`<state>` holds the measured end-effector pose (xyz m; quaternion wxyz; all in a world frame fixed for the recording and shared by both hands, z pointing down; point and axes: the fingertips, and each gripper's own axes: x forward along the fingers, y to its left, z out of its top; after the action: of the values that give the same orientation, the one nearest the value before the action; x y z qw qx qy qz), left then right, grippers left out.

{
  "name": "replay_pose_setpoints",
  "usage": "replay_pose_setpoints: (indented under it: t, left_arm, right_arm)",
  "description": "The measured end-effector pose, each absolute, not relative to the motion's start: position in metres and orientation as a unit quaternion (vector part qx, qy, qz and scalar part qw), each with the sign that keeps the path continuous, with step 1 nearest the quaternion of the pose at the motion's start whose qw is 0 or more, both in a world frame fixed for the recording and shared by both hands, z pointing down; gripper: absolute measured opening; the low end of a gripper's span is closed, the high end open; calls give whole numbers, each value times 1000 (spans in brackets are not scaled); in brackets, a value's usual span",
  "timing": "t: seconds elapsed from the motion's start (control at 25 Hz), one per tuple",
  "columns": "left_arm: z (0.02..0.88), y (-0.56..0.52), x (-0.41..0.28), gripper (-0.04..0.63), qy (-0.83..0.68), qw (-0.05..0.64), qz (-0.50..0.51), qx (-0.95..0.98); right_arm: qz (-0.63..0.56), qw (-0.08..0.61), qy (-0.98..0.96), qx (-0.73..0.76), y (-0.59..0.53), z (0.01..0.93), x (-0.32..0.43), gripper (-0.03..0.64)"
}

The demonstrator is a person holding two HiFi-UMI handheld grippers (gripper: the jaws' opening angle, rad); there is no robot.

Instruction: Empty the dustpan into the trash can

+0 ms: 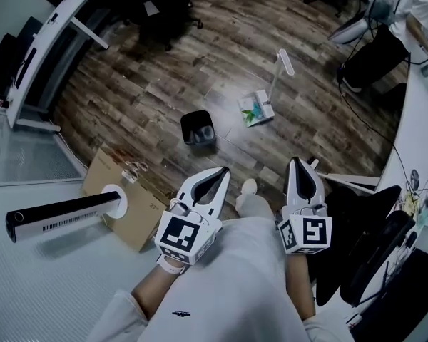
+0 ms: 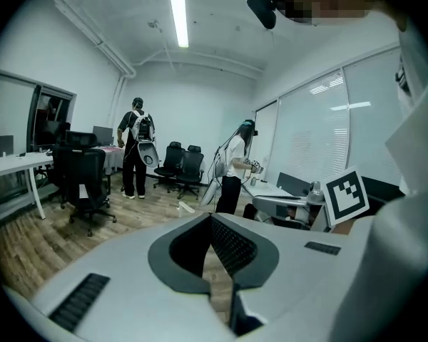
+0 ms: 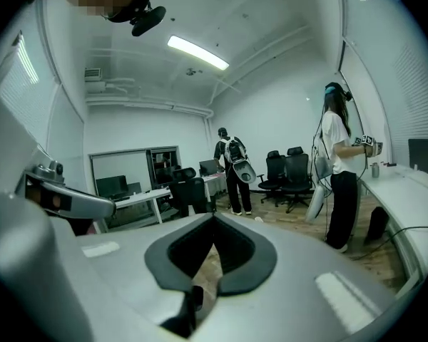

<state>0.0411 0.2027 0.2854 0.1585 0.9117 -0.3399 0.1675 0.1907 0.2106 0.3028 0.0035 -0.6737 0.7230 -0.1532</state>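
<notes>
A ceiling strip lamp (image 2: 177, 14) gives cool, even light with some glare. The head view is dimmer; both gripper views bend strongly, with dark corners.

floor (image 1: 164, 70): wood planks, slight sheen | trash can (image 1: 197, 128): black plastic | box (image 1: 139, 223): matt brown cardboard

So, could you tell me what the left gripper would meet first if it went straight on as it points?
Probably the dustpan on the wooden floor: in the head view the shut left gripper aims towards it, right of the trash can. Depth is unclear; it may reach bare floor first.
</notes>
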Motion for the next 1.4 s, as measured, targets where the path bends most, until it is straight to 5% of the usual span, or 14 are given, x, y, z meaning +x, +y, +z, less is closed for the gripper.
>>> replay_pose_setpoints:
  t: [0.52, 1.4]
  left_arm:
    - [296, 139, 98, 8, -339, 169, 181, 907]
    - [314, 35, 64, 8, -308, 191, 167, 917]
  right_arm:
    - [-173, 8, 727, -664, 145, 321, 231, 12]
    - [-173, -48, 695, -696, 54, 319, 210, 12]
